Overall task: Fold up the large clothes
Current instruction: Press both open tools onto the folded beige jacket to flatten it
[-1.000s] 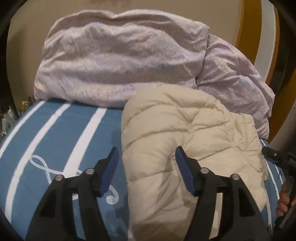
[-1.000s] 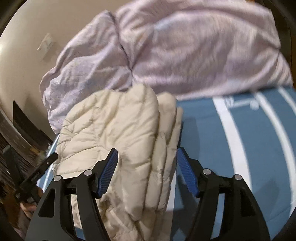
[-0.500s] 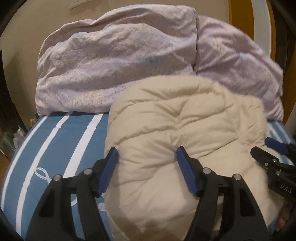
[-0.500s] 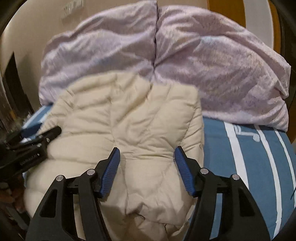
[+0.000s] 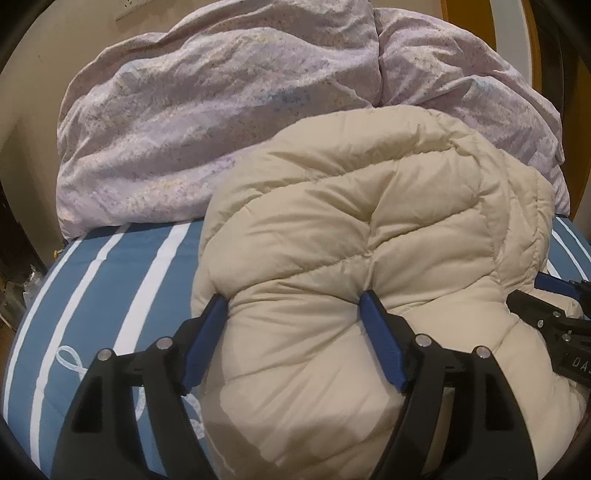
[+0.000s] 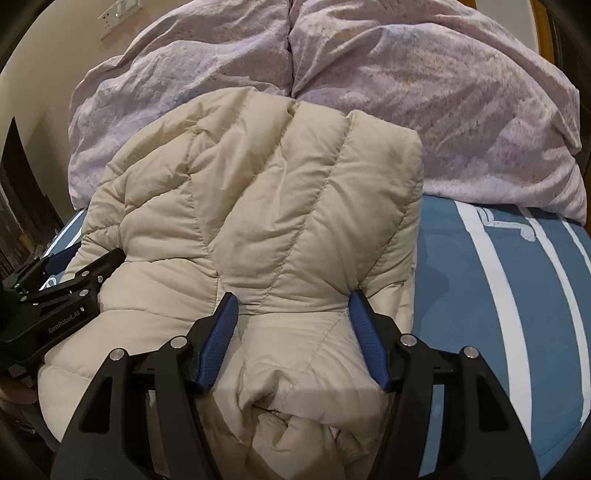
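Cream quilted puffer jacket (image 5: 369,258) bundled in thick folds on a blue bedspread with white stripes (image 5: 122,288). In the left wrist view it fills centre to 3 o'clock; in the right wrist view, centre to 9 o'clock.

Left gripper (image 5: 293,314): blue pads dent a fat roll of jacket on both sides, so it is clamped on the jacket while its jaws are easing wider.

Right gripper (image 6: 291,306): jaws set apart around another thick fold, both blue pads pressed into the padding; gripping the jacket.

Each tool shows in the other's view, lying against the jacket's edge.

Crumpled lilac duvet (image 6: 424,92) heaped at 12 o'clock, touching the jacket's far edge. Beige wall (image 6: 48,48) with a white socket plate (image 6: 120,13) at 11 o'clock.
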The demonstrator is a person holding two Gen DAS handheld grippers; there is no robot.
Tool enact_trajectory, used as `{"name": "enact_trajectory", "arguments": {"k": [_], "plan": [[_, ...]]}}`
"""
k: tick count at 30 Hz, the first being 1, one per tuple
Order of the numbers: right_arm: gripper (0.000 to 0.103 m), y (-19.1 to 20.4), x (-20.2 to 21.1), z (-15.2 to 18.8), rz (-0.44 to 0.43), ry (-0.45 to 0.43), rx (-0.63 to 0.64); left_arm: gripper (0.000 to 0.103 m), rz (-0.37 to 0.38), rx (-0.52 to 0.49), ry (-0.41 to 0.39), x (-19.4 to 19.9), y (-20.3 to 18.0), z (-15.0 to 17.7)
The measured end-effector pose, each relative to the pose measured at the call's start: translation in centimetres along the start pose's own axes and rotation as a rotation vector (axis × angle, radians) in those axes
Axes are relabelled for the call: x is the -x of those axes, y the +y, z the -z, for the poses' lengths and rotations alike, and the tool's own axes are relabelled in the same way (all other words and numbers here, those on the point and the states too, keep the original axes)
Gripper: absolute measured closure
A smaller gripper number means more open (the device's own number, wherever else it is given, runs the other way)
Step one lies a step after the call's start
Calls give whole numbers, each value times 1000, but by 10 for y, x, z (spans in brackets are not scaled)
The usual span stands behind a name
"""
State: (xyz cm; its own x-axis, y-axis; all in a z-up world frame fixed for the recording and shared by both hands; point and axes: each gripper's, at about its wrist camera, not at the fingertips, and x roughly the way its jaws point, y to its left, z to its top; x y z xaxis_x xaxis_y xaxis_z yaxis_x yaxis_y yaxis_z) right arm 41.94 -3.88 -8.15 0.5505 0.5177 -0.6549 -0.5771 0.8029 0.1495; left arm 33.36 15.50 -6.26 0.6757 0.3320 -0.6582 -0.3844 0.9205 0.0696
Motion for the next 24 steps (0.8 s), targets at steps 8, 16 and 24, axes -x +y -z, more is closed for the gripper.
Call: {"name": "enact_trajectory", "arguments": {"k": [8, 16, 24], "plan": [[39, -4, -4, 2, -10, 3, -24, 26, 23, 19, 21, -11, 1, 1], [39, -5, -5, 3, -8, 1, -29, 24, 27, 23, 39, -14, 2, -1], [39, -9, -5, 2, -25, 11, -37, 22, 14, 14, 48, -16, 1, -2]]}}
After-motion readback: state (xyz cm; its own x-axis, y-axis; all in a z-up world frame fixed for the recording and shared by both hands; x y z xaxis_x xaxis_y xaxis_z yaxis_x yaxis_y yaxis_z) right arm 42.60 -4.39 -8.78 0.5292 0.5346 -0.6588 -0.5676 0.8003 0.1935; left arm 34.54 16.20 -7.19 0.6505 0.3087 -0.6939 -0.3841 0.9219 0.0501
